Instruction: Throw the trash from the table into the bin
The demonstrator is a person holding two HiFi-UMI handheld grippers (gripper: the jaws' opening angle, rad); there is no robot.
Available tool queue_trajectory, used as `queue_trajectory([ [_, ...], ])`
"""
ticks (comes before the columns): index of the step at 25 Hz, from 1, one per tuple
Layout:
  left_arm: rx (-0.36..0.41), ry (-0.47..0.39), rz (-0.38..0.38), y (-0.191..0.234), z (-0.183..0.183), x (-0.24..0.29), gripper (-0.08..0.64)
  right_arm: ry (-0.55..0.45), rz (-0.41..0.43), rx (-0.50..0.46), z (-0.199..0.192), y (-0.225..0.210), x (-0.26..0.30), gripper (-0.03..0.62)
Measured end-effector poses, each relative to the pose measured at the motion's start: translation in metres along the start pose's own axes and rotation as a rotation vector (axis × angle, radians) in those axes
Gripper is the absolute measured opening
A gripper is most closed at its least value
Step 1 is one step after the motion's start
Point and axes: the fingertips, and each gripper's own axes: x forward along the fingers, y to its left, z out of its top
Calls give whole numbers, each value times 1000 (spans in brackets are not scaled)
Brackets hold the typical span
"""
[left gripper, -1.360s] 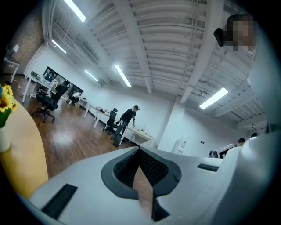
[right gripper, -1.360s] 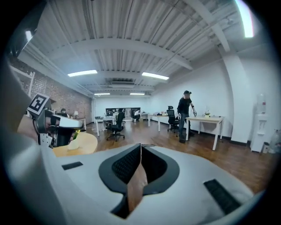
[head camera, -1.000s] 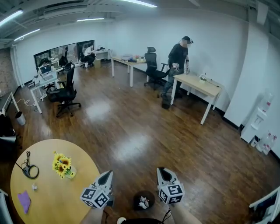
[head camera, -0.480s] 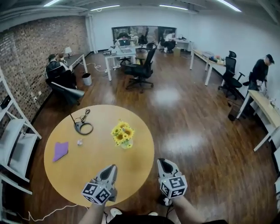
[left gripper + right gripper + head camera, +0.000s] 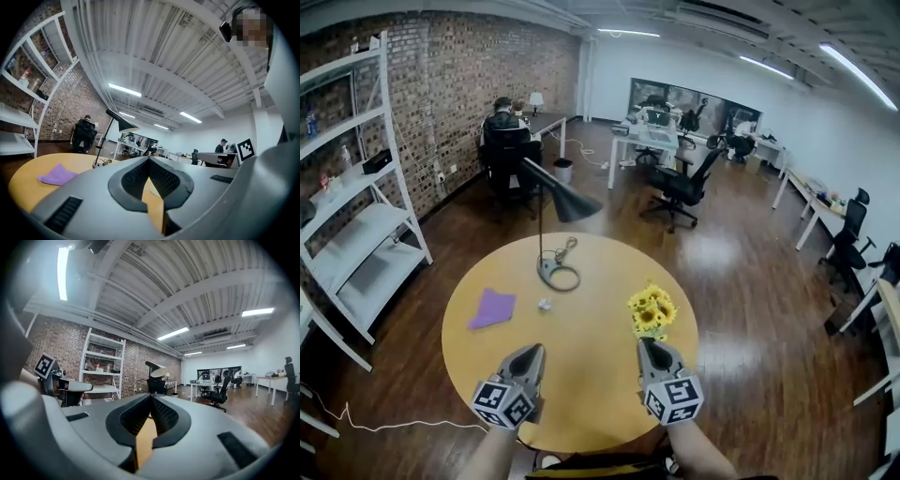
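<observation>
Both grippers hover over the near edge of the round light wooden table (image 5: pixel 581 384), side by side and well apart, pointing across it. The left gripper (image 5: pixel 532 351) has its jaws pressed fully together with nothing between them; its own view shows only the tabletop through the notch behind the dark ribbed pads. The right gripper (image 5: pixel 649 345) is the same: jaws closed tip to tip and empty.

The small crumpled white scrap (image 5: pixel 545 304) lies on the table near its middle, beyond the left gripper and apart from both. Just to its left lies a flat purple sheet (image 5: pixel 492 307) (paper or cloth, I cannot tell which), also seen low at the left in the left gripper view. Just behind the scrap stands the black desk lamp (image 5: pixel 572 204), its round base ringed by a loose cable and its cone shade tilted to the right. A bunch of yellow sunflowers (image 5: pixel 651 311) in a small pot stands right of the scrap, just ahead of the right gripper.

A white metal shelf unit (image 5: pixel 356 216) stands against the brick wall at the left.
</observation>
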Motion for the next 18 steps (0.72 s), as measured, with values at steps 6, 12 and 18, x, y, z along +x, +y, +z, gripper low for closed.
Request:
queue_trajectory([
  [6, 1, -26, 55, 55, 21, -33, 0, 3, 45, -36, 2, 54, 49, 3],
  [12, 15, -24, 118, 79, 24, -47, 0, 25, 143, -44, -4, 90, 78, 3],
  [18, -27, -56, 92, 62, 25, -33, 0, 35, 173, -38, -10, 72, 89, 3],
])
